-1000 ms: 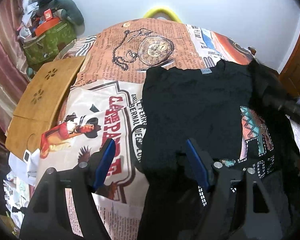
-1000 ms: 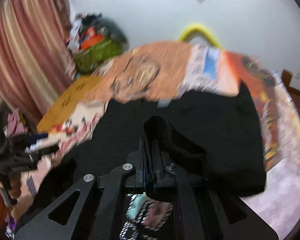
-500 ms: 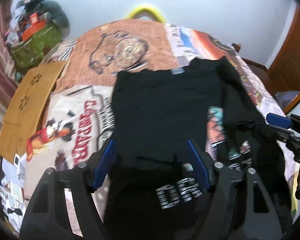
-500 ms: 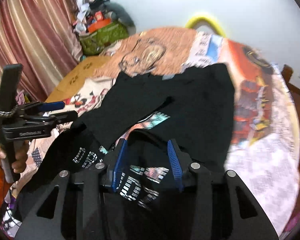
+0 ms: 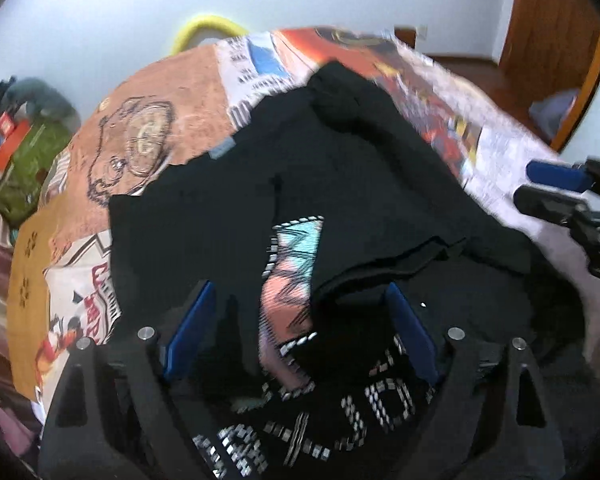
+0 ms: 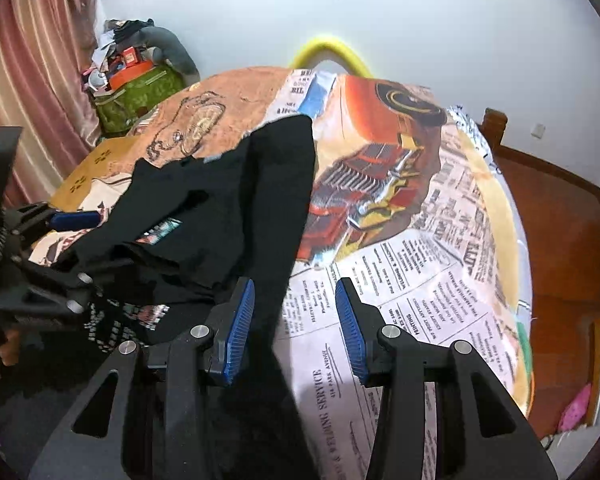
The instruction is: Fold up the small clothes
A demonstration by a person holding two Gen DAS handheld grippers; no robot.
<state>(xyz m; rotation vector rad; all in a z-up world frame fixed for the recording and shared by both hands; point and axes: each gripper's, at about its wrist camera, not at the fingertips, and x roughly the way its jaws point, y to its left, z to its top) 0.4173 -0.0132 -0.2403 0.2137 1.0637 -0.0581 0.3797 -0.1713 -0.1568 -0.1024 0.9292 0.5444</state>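
Note:
A black T-shirt lies on the bed with its side flaps folded over the middle, so that only a strip of its colourful print and some white lettering show. My left gripper hovers over the shirt's lower part. Its jaws are opening wide, the cloth lies under them and the pads do not press on it. My right gripper stands open at the shirt's right edge, over the printed bed sheet, and holds nothing. Its blue fingers show at the right of the left wrist view.
The bed sheet carries newspaper, watch and truck prints. A wooden board lies at the bed's left side, with a green bag of clutter and a pink curtain behind it. A yellow hoop stands against the wall. Wooden floor runs to the right.
The right gripper let go of the black fold it was pinching, opened, and moved right to the shirt's edge. The left gripper swung right over the shirt and spread wider.

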